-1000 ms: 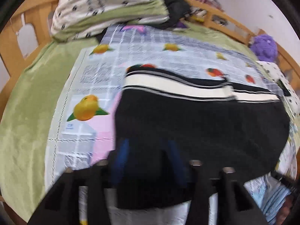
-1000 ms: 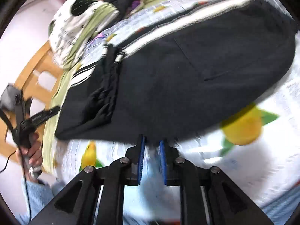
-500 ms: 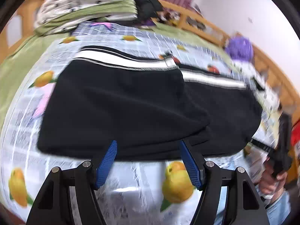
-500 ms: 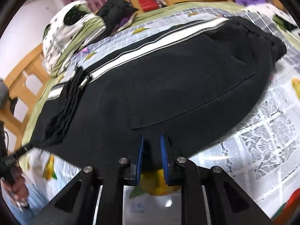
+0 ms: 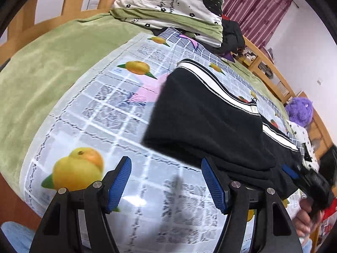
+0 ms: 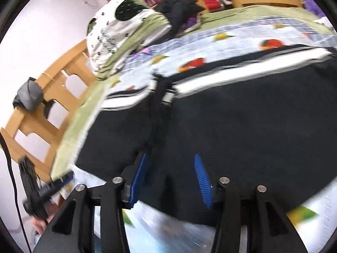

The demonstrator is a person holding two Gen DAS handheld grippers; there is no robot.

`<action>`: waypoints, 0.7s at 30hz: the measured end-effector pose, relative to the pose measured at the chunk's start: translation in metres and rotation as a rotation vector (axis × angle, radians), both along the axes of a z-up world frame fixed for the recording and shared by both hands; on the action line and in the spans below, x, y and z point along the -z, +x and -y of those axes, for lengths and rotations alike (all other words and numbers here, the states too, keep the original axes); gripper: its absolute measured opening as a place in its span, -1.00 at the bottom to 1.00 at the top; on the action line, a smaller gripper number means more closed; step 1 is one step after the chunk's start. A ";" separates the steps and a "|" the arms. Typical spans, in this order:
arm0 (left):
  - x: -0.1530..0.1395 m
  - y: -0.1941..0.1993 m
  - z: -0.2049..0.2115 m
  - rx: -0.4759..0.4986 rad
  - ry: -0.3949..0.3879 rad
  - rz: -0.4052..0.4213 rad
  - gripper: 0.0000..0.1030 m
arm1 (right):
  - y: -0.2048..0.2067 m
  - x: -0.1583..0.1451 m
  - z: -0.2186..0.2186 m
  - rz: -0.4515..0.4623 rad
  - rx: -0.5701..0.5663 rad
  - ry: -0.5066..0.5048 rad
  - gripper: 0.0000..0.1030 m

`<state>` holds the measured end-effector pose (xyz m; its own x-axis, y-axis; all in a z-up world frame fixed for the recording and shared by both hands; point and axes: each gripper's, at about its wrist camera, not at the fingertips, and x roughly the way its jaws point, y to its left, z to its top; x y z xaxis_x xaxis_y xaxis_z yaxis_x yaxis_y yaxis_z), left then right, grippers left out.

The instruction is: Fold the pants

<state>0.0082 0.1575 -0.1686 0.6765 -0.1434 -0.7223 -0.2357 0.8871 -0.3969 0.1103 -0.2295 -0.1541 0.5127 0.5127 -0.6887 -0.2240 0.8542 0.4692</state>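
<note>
Now the black pants [image 5: 212, 124], with a white stripe along the side, lie folded flat on the fruit-print sheet [image 5: 101, 113] that covers the bed, toward its right side in the left wrist view. The left gripper [image 5: 166, 181] hangs just off the near edge of the pants, its blue jaws spread wide and holding nothing. The right gripper [image 6: 170, 175] sits over the near edge of the pants [image 6: 242, 126], jaws parted, with dark cloth between them but not clamped. A folded quilt [image 5: 174, 6] is piled at the far end of the bed, against the wooden bed frame [image 6: 52, 97].
</note>
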 end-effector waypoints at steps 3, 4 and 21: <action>0.002 -0.006 -0.012 0.017 -0.013 0.016 0.30 | 0.025 0.007 -0.031 -0.030 0.003 0.050 0.00; 0.003 -0.008 -0.015 0.020 -0.012 0.020 0.30 | 0.037 0.013 -0.043 -0.057 0.003 0.056 0.00; 0.012 -0.013 -0.023 0.126 -0.173 0.059 0.30 | 0.046 0.034 -0.063 -0.065 0.061 -0.210 -0.60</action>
<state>-0.0052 0.1806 -0.1809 0.6858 -0.3484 -0.6390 -0.0987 0.8253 -0.5559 0.1562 -0.1667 -0.1882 0.4894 0.3242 -0.8095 -0.1443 0.9456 0.2915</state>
